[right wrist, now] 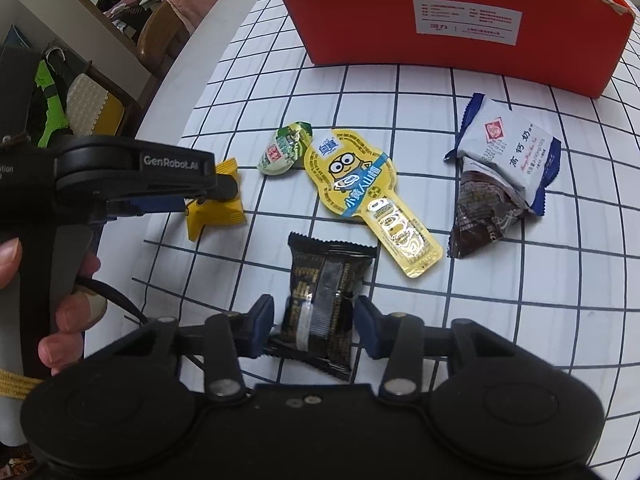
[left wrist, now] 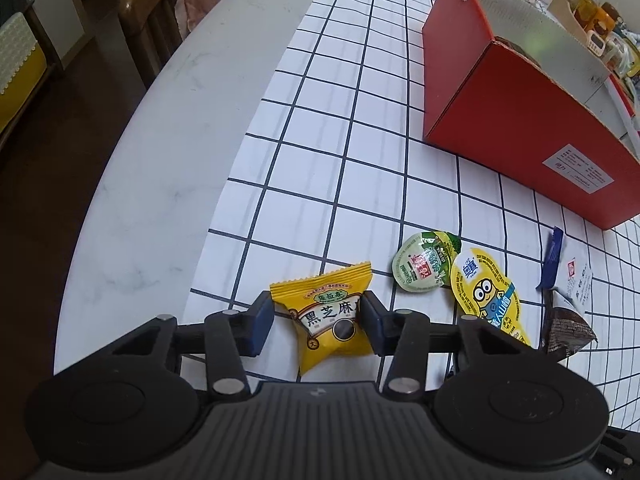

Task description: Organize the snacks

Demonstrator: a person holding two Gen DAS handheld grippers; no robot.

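You read 黑芝麻 on yellow packet [left wrist: 328, 320] | GenRobot.AI on left gripper [right wrist: 224, 190] | 高钙奶 on white packet [right wrist: 508, 156]

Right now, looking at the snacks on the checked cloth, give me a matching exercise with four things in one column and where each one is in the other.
Things:
1. yellow sesame packet
2. black snack packet
3. white and blue milk packet
4. green jelly cup

Places:
A. lying partly over the dark brown packet
B. between the right tongs
C. next to the top of the yellow cartoon packet
D. between the left tongs

Pairs: 1-D, 2-B, 3-A, 4-C
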